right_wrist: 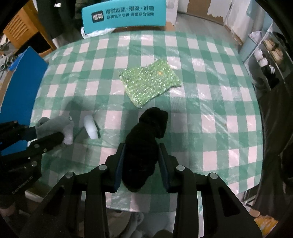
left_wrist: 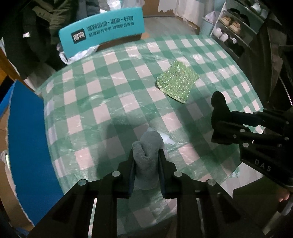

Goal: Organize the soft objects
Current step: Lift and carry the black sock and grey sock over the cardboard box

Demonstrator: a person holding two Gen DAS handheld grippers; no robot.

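Note:
My left gripper (left_wrist: 146,155) is shut on a grey sock (left_wrist: 148,146) and holds it over the near part of the checked table (left_wrist: 109,91). It also shows in the right wrist view (right_wrist: 49,133) with the grey sock (right_wrist: 55,124). My right gripper (right_wrist: 142,150) is shut on a black sock (right_wrist: 146,133); it shows in the left wrist view (left_wrist: 218,117) at the right, with the black sock (left_wrist: 218,102). A sparkly green cloth (right_wrist: 149,82) lies flat beyond both grippers, also in the left wrist view (left_wrist: 177,81).
A small white object (right_wrist: 90,126) lies on the table beside the grey sock. A teal chair back (right_wrist: 124,14) stands at the far edge. A blue box (left_wrist: 27,146) is at the left. A shoe rack (left_wrist: 232,31) stands at the far right.

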